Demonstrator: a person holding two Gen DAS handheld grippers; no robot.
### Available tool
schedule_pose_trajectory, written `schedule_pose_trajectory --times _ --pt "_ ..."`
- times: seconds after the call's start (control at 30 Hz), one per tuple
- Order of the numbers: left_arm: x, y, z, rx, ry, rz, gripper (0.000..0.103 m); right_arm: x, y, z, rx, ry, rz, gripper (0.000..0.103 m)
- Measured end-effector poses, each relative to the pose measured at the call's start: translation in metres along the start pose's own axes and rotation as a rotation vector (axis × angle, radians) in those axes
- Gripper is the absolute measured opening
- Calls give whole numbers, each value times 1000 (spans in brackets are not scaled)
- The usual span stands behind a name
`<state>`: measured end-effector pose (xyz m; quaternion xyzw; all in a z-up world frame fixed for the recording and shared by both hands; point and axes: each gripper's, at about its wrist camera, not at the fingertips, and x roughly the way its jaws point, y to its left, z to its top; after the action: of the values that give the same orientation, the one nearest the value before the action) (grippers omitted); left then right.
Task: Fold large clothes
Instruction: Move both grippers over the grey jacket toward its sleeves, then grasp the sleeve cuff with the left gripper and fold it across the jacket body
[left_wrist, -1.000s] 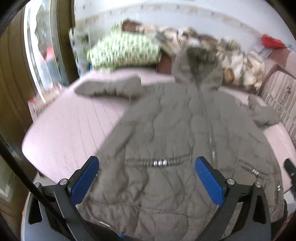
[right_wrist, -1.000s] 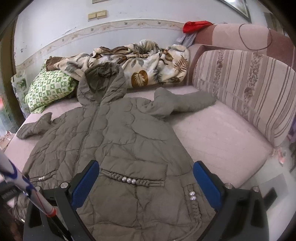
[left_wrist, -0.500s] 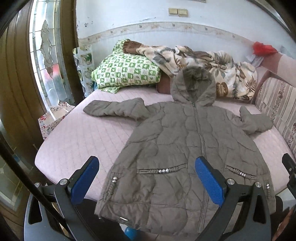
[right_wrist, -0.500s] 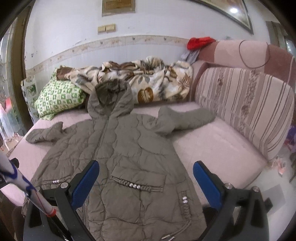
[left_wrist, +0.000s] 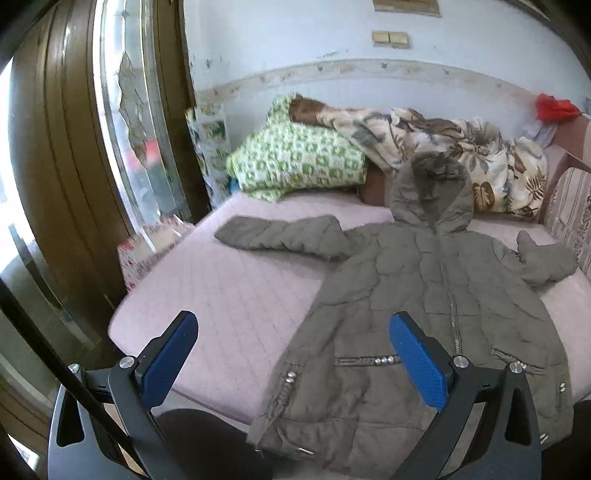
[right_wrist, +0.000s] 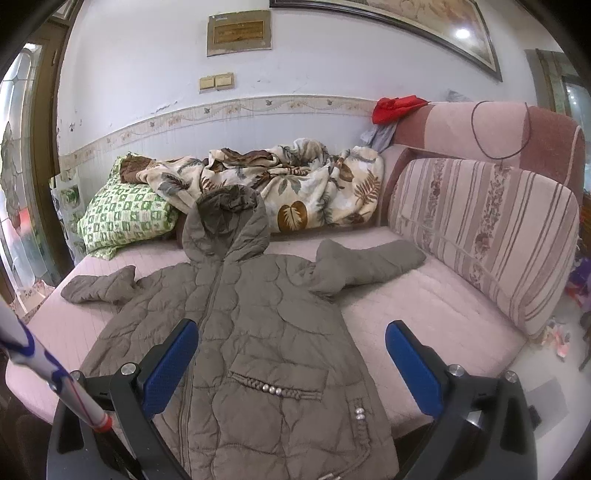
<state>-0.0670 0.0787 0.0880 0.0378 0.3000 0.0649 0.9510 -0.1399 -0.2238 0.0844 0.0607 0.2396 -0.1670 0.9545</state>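
Observation:
A grey-brown quilted hooded coat lies flat, front up and zipped, on a pink sofa bed, both sleeves spread out and its hem over the front edge. It also shows in the right wrist view. My left gripper is open and empty, held above the front edge, left of the coat's hem. My right gripper is open and empty above the coat's lower right part. Neither touches the coat.
A green checked pillow and a leaf-print blanket lie at the back by the wall. A striped cushion stands along the right side. A wooden door frame with glass stands at the left.
Both grippers have pulled back and risen away from the coat, so more of the room shows. The left gripper has shifted left. The coat has not moved.

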Motion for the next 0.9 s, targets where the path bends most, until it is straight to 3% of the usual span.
schedule_pose_trajectory --times 0.2,0.47,0.57,0.63,0.7,0.8,0.9 --pt "52 3 9 -18 124 -45 103 39 7 -2 -23 79 6 103" --pt "123 47 57 -67 132 -12 103 76 13 23 -61 112 8 103" --pt "173 78 75 -163 187 -30 102 94 17 32 -57 132 9 103" --pt "213 102 83 -235 235 -52 93 108 21 33 -56 161 6 103" --pt "261 126 88 -306 307 -58 73 120 27 30 -58 193 4 103" --pt "335 168 90 -460 387 -108 71 131 34 23 -77 226 -21 103" --pt "386 199 89 -574 397 -122 71 144 40 16 -97 263 -68 103"
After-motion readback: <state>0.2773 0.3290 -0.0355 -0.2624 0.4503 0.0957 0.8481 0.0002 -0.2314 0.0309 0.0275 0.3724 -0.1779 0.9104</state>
